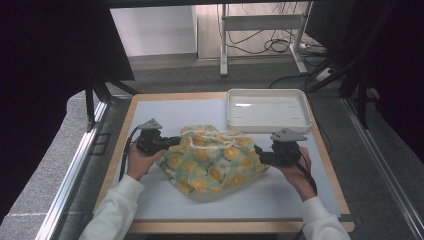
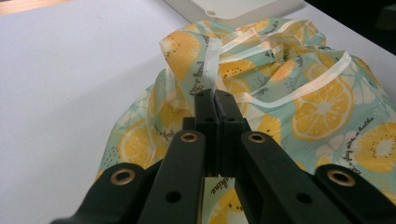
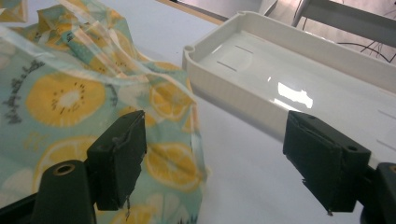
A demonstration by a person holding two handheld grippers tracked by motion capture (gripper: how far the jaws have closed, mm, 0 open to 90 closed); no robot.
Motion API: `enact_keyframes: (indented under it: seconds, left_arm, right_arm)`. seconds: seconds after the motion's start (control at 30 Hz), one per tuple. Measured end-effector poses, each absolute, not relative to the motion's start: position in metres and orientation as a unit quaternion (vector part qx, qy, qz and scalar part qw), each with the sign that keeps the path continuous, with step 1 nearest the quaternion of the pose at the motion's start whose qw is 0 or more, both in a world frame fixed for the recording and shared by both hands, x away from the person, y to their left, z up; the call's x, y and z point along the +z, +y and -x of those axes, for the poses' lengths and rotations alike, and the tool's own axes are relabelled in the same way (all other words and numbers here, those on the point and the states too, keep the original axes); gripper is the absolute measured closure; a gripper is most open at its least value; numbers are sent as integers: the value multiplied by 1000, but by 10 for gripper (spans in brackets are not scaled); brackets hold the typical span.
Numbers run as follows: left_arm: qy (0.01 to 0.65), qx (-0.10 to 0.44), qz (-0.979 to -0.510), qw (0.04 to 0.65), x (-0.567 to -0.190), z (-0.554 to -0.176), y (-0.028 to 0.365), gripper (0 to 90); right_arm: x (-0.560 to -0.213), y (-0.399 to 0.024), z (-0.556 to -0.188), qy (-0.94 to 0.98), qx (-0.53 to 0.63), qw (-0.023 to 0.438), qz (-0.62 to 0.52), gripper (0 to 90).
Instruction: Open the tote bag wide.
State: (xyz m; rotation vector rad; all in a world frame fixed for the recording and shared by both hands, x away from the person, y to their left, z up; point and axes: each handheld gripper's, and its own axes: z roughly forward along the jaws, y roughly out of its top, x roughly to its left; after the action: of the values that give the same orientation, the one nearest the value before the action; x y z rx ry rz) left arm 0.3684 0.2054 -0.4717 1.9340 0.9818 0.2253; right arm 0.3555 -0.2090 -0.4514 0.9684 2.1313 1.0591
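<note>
- Left gripper (image 1: 172, 141): jaws pressed together on a fold of the fruit-print cloth (image 1: 215, 160), seen plainly in the left gripper view, where the fabric edge with its pale trim stands up from between the black jaw tips (image 2: 215, 100).
- Right gripper (image 1: 257, 150): jaws spread wide apart, nothing between them; in the right gripper view the left jaw pad sits over the cloth's edge (image 3: 177, 158) and the right pad is over bare table beside the tray.
- Cloth: teal ground with orange and yellow citrus slices, lying crumpled in a loose heap at the middle of the white table top (image 1: 165, 112), between the two grippers.
- Cloth's far edge lies just beside the near wall of the white tray (image 1: 267, 125); whether they touch, cannot tell.
- Tray: shallow, rectangular, at the far right part of the table, nothing in it.
- Left hand (image 1: 140, 162) and right hand (image 1: 295, 170) each hold a gripper from the near side; white sleeves (image 1: 117, 210) come in from the bottom edge.
- Grey three-cornered plate tops each gripper in the high view.
</note>
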Motion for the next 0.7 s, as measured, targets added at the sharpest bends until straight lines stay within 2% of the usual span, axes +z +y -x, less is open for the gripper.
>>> enact_keyframes:
  seconds: [0.33,0.7]
  left_arm:
    - [399,87,-788,461,-474,-369,203,900]
    - [398,84,-789,461,-474,-369,203,900]
  right_arm:
    - [-454,-170,-395,826,375,254,-335,223]
    - [-475,-157,-421,860,316,243,-320,303]
